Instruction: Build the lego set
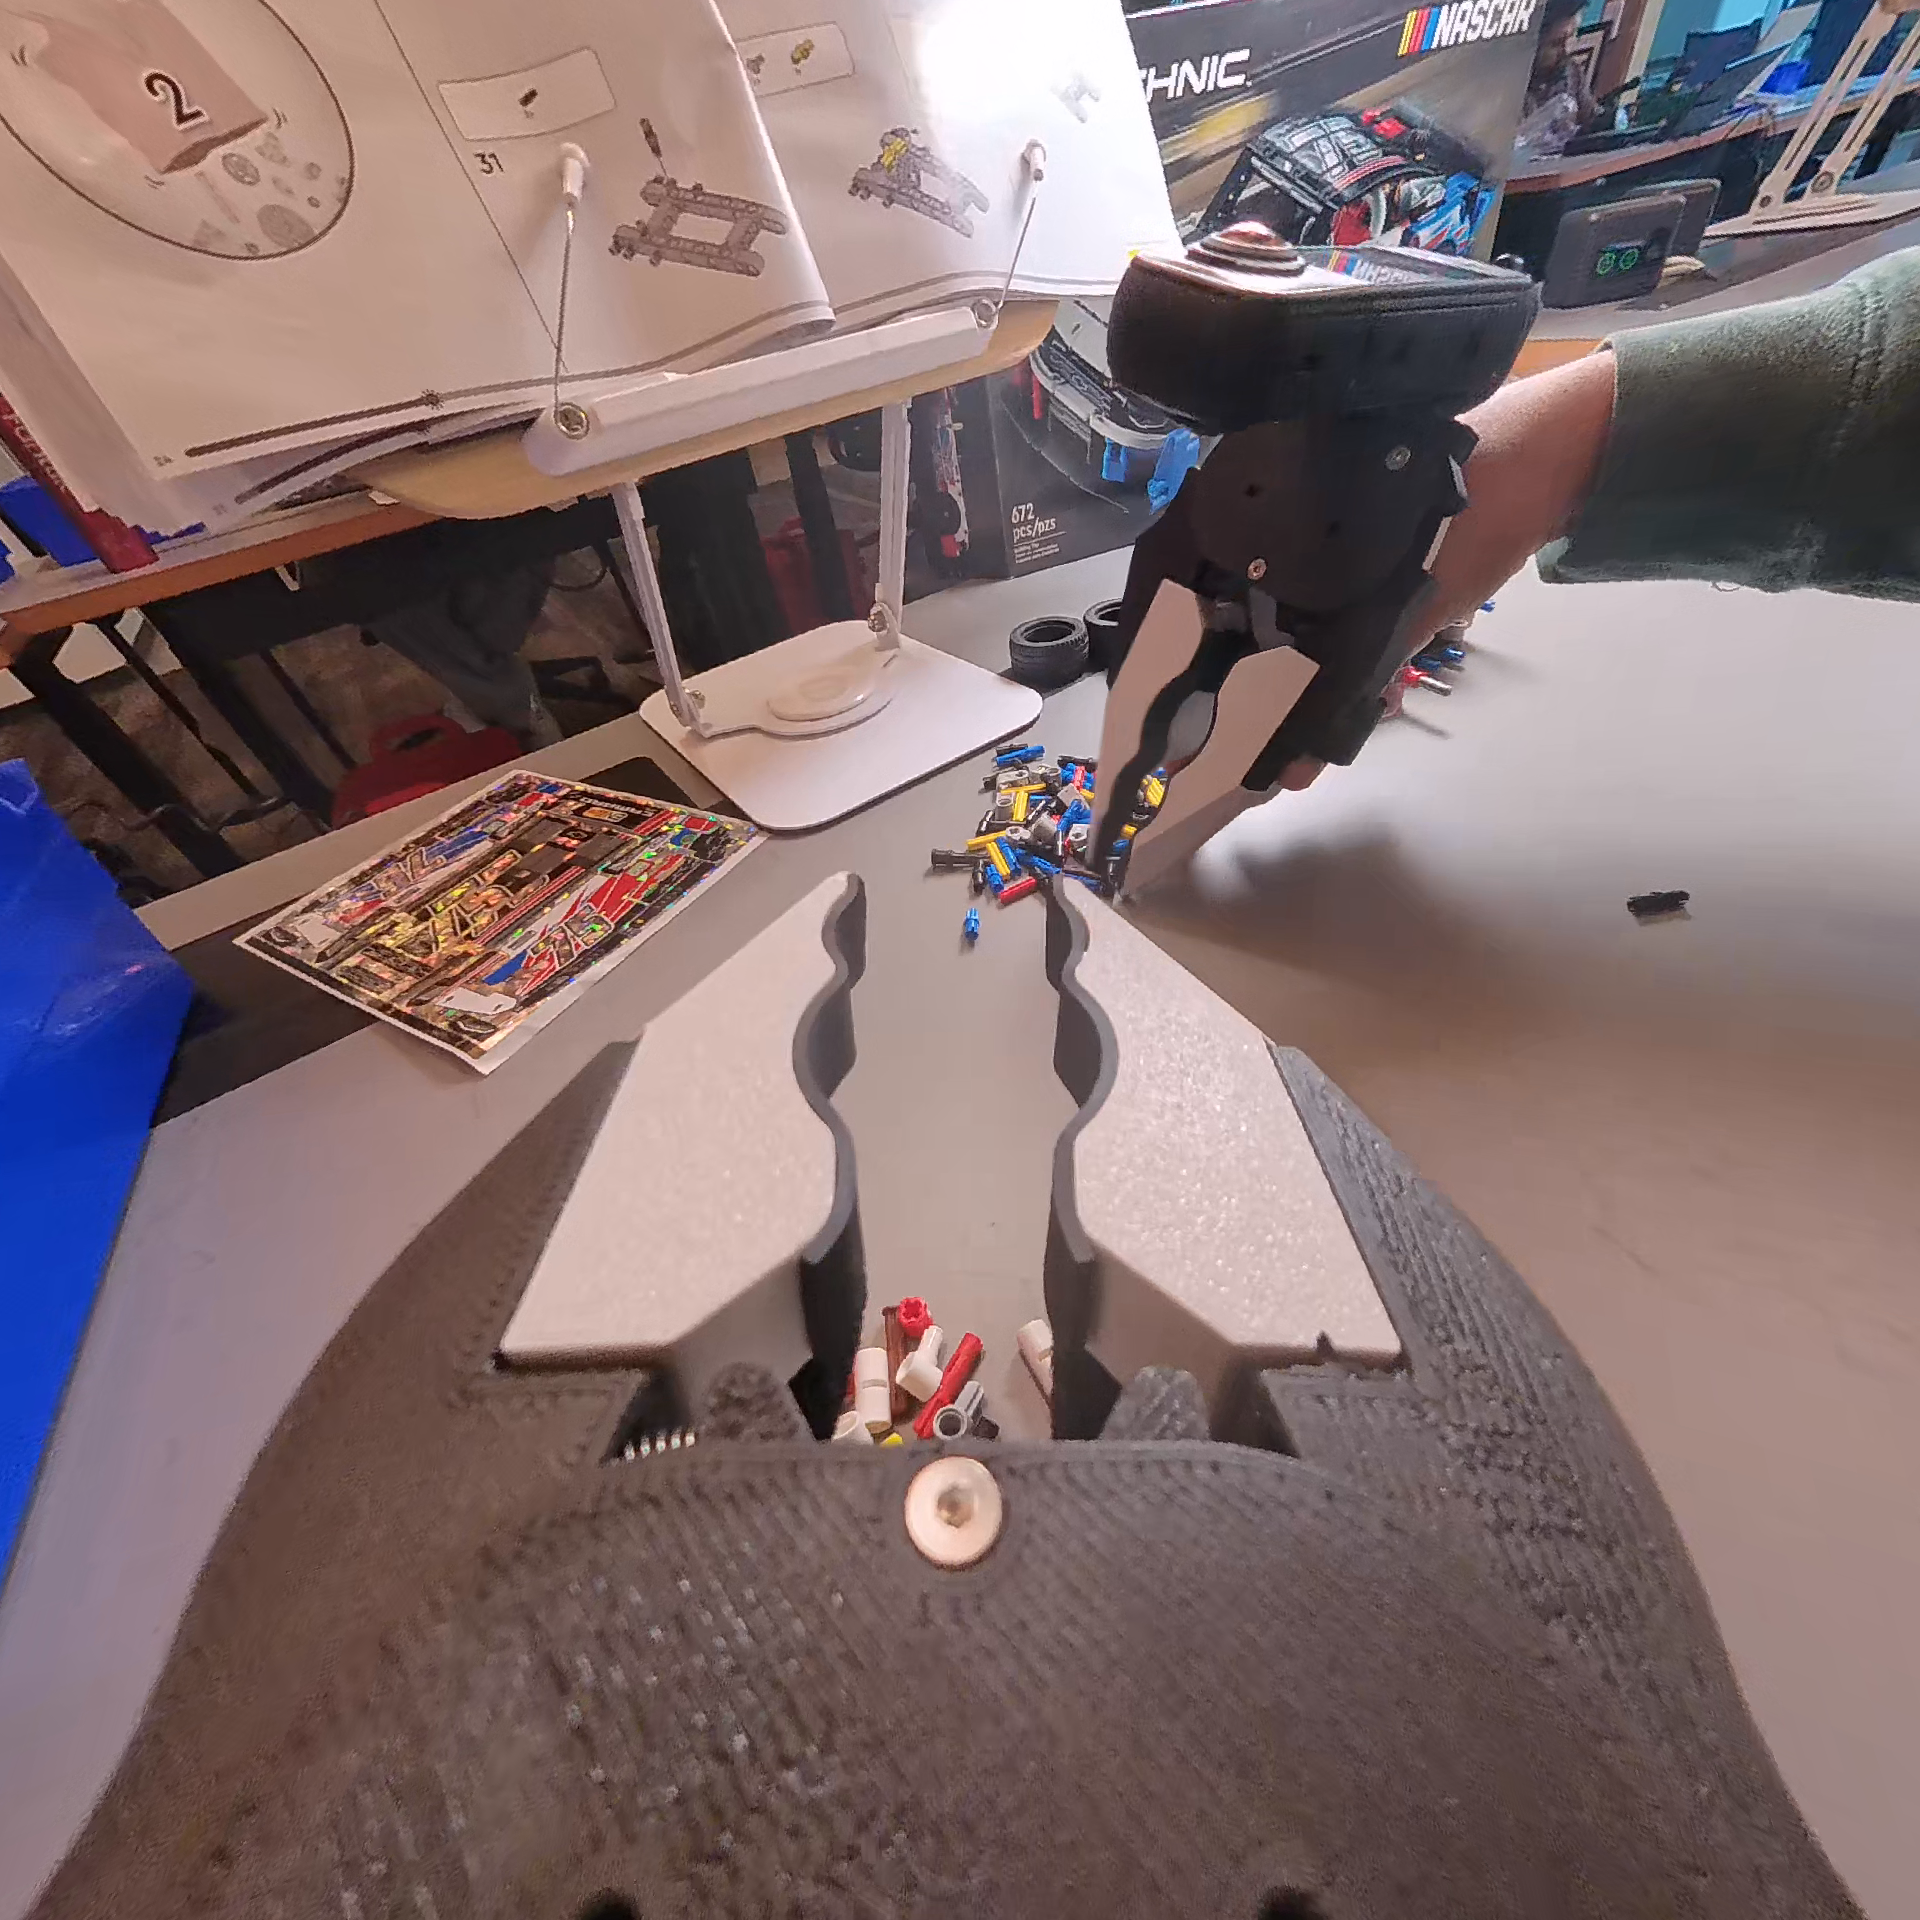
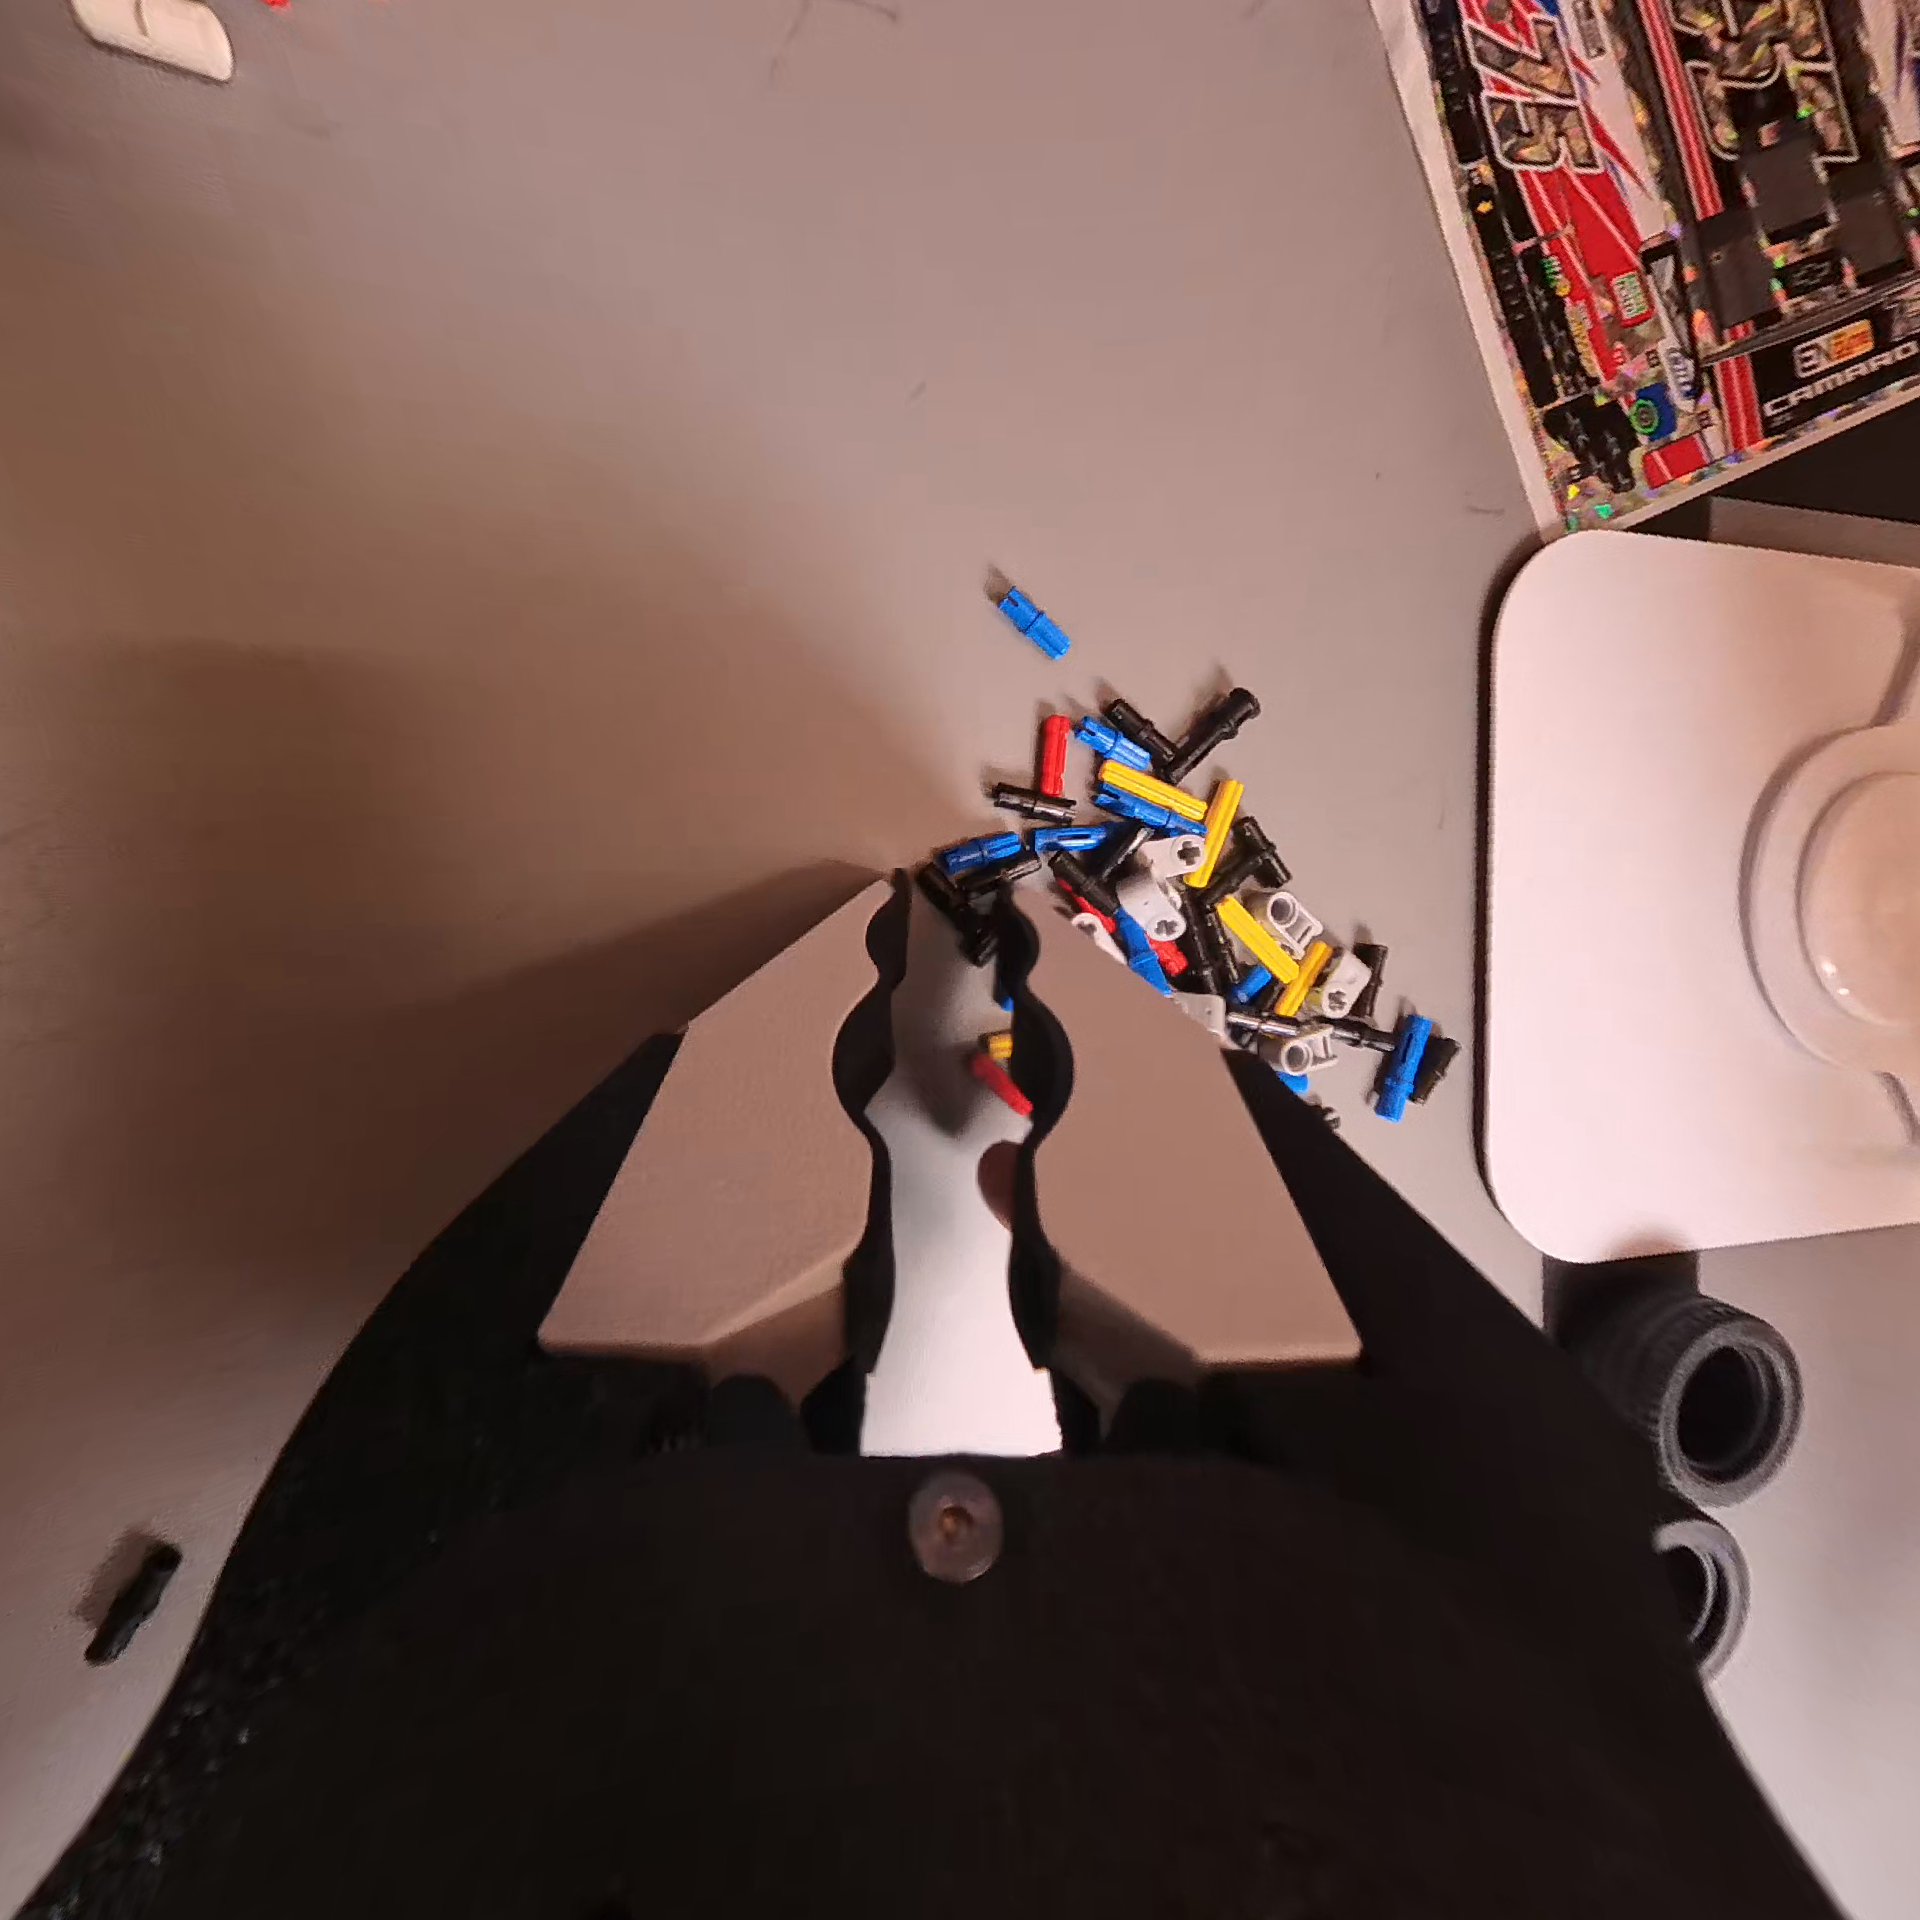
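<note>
My left gripper (image 1: pixel 956 899) is open and empty, held above the grey table (image 1: pixel 1455 1143). Below its base lies a small heap of red, white and brown pieces (image 1: pixel 925 1371). A pile of small blue, black, yellow, red and grey pins (image 1: pixel 1029 821) lies ahead. My right gripper (image 1: pixel 1114 888), held by a hand in a green sleeve, has its tips down at the pile's near edge. In the right wrist view the gripper (image 2: pixel 956 899) is narrowly open, its tips either side of a black pin (image 2: pixel 956 914) at the edge of the pile (image 2: pixel 1195 894).
An open instruction booklet (image 1: pixel 520 208) rests on a white stand with its base (image 1: pixel 842 727) beside the pile. A sticker sheet (image 1: pixel 499 914) lies left, two black tyres (image 1: pixel 1049 646) behind. A lone blue pin (image 2: pixel 1034 621) and a lone black pin (image 1: pixel 1657 902) lie apart. The set's box (image 1: pixel 1330 156) stands at the back. The tips of one gripper are about 15 cm away from the tips of the other.
</note>
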`<action>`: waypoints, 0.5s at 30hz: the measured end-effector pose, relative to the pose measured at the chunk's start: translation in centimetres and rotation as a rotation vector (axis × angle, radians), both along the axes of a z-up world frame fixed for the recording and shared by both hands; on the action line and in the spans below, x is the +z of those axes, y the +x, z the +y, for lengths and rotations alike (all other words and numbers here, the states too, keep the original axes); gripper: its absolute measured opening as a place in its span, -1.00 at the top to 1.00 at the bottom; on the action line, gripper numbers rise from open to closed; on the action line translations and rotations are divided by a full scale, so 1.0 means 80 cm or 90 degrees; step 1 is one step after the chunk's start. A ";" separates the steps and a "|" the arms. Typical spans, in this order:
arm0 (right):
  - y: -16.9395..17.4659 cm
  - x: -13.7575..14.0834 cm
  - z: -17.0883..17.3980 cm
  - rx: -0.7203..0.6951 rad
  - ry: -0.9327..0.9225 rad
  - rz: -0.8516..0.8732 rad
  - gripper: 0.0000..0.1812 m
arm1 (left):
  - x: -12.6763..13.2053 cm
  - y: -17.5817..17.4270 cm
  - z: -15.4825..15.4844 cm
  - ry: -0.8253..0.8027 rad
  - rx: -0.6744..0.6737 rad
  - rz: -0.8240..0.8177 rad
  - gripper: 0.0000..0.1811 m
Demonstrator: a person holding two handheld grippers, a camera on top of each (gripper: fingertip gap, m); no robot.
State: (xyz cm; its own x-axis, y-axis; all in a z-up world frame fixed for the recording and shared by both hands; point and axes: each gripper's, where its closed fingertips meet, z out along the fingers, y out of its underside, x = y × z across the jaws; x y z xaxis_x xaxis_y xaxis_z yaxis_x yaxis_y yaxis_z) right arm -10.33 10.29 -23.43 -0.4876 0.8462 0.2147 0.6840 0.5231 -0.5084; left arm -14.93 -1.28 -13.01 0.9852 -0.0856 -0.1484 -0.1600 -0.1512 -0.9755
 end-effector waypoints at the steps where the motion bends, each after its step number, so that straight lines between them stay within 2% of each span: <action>1: 0.002 -0.002 -0.001 0.003 -0.002 -0.010 0.94 | -0.001 0.000 0.000 -0.001 0.001 -0.001 0.64; 5: 0.015 -0.001 -0.008 -0.015 -0.040 -0.019 0.96 | -0.002 0.000 0.000 -0.004 0.001 -0.002 0.63; 8: 0.042 0.016 -0.023 -0.030 -0.075 0.010 0.96 | -0.004 0.001 0.000 -0.012 -0.001 -0.005 0.63; 11: 0.099 0.026 -0.032 -0.084 -0.068 0.002 0.96 | -0.016 0.004 0.002 -0.046 -0.009 -0.020 0.63; 15: 0.186 0.018 -0.036 -0.219 -0.099 -0.024 0.96 | -0.039 0.015 0.004 -0.122 -0.037 -0.064 0.62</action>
